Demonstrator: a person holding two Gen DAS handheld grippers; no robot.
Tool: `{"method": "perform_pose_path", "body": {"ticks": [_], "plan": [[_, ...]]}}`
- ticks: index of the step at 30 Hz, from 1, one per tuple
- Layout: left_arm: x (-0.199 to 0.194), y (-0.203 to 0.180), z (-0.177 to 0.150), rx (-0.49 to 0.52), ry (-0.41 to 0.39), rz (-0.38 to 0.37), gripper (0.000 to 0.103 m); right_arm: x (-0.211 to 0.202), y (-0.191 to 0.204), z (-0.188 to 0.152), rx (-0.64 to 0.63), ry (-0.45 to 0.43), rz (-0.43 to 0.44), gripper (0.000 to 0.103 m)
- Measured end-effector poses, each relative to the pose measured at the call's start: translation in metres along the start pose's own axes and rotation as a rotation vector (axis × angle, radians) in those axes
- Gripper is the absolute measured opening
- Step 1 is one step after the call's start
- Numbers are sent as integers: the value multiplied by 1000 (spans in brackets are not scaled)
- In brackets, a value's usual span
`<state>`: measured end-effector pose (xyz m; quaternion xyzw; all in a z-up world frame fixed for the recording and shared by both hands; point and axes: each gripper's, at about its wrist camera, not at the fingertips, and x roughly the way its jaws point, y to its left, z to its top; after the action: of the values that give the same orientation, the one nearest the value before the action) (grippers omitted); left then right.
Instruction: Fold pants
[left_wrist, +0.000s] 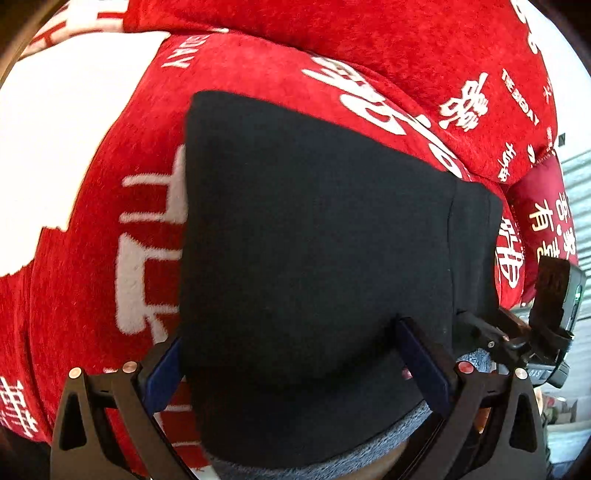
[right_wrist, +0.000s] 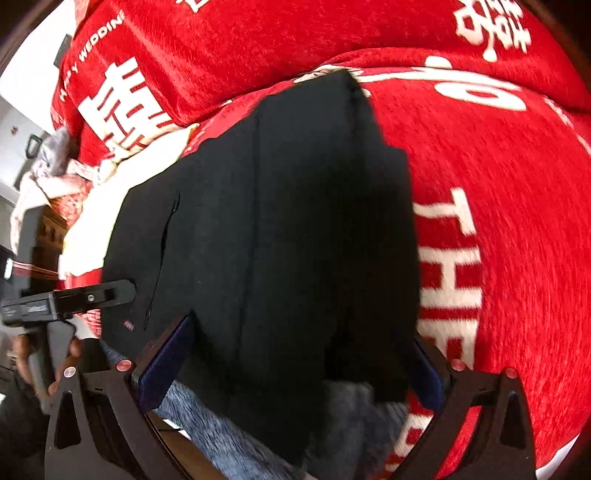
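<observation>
The black pants (left_wrist: 314, 221) lie folded into a thick rectangle on a red plush blanket (left_wrist: 110, 277). In the left wrist view my left gripper (left_wrist: 288, 332) is open, its blue-padded fingers (left_wrist: 421, 362) spread wide at the near edge of the pants, and the left fingertip is hidden under the cloth. My right gripper (right_wrist: 303, 328) is also open, straddling the near end of the pants (right_wrist: 277, 221); black cloth partly covers its right finger. Each view shows the other gripper's body at its edge (left_wrist: 554, 295) (right_wrist: 55, 299).
Grey fuzzy fabric (right_wrist: 221, 424) shows under the pants at the near edge. A dark red pillow (left_wrist: 546, 214) with gold characters sits at the right. Cream and grey cloths (right_wrist: 48, 162) and wooden furniture (right_wrist: 48, 229) are at the left, and a hand (right_wrist: 70, 347) holds the left gripper.
</observation>
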<state>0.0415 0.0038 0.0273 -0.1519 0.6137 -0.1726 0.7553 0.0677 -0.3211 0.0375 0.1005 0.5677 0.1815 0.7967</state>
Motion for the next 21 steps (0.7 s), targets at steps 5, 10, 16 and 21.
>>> {"method": "perform_pose_path", "body": {"ticks": [5,10,16,21], "plan": [[-18,-22,-2,105,-37,22,66,-23,33,-7,-110,-46,-7,90],[-41,-15,8,59,-43,-39,52,-47,49,-2,-136,-85,-9,66],[-67,-29,29,90,-105,-30,52,-65,74,22,-194,-129,-3,65],[-80,-31,53,101,-132,-24,52,-70,80,44,-196,-155,-3,65]]}}
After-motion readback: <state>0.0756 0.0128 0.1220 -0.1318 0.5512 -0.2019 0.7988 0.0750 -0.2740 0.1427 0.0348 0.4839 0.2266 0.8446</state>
